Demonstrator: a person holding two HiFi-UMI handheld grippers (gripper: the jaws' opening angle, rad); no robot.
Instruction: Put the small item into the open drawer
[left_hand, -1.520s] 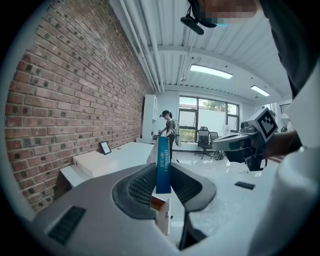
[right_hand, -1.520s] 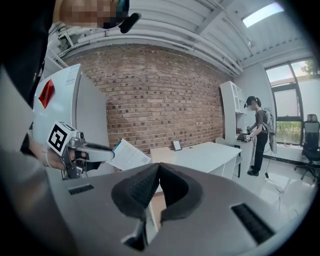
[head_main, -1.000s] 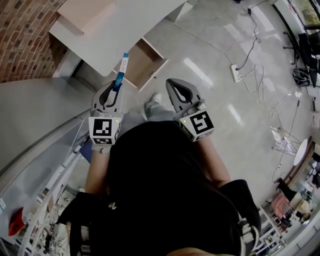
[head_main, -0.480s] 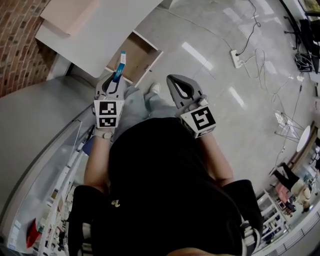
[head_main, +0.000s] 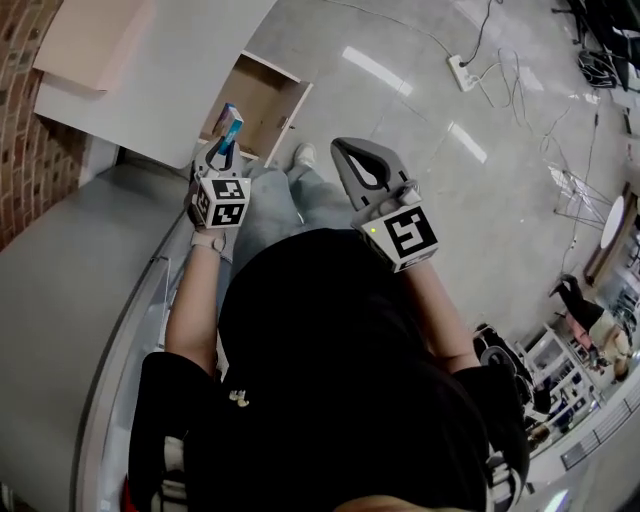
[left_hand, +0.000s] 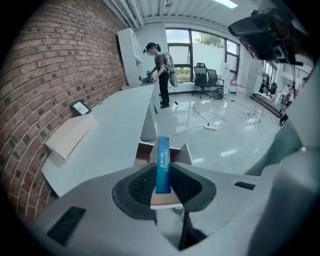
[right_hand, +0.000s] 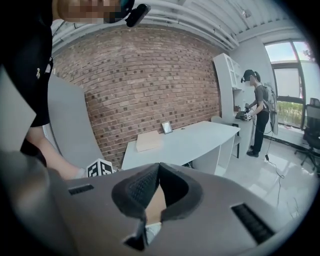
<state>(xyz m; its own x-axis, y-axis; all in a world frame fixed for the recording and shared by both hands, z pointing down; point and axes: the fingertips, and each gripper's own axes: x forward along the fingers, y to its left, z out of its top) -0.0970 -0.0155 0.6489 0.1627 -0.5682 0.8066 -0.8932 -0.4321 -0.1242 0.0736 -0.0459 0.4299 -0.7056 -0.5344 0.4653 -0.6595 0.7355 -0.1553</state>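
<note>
A thin blue box (head_main: 229, 126) stands upright between the jaws of my left gripper (head_main: 219, 156), which is shut on it. In the left gripper view the blue box (left_hand: 162, 164) rises from the left gripper (left_hand: 162, 182), with the open wooden drawer (left_hand: 144, 154) just beyond it. In the head view that open drawer (head_main: 262, 106) juts from under the white desk (head_main: 160, 70), right ahead of the box. My right gripper (head_main: 357, 170) is shut and holds nothing, to the right of the left one, over the floor. Its jaw tips meet in the right gripper view (right_hand: 159, 169).
A flat cardboard piece (head_main: 88, 38) lies on the desk top. A grey curved partition (head_main: 70, 290) runs along the left. A power strip (head_main: 462, 72) and cables lie on the glossy floor. Another person (left_hand: 160, 75) stands far off by a counter.
The left gripper with the blue box has moved forward, closer to the open drawer. The head view has shifted, so desk and drawer sit higher and more to the left. The right gripper stays shut.
</note>
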